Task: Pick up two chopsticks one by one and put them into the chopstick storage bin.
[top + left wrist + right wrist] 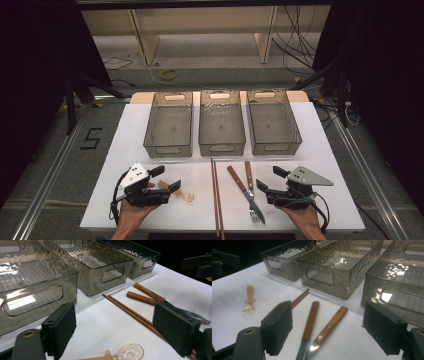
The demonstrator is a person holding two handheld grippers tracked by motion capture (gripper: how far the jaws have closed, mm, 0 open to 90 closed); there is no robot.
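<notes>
— What lies on the white table (pixel 150 210)?
— Three clear bins (pixel 222 122) in a row at the far side; nearer, chopsticks (pixel 217 197), a fork (pixel 243 192) and a knife (pixel 249 179).
— And the grippers?
— Left gripper (pixel 167 179) just beside a small clear spoon (pixel 186 196), right gripper (pixel 269 180) near the fork; both gape, holding nothing.

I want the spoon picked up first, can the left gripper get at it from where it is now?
Probably yes. The left gripper is open, and the spoon lies right before it on bare table, apart from the chopsticks.
</notes>
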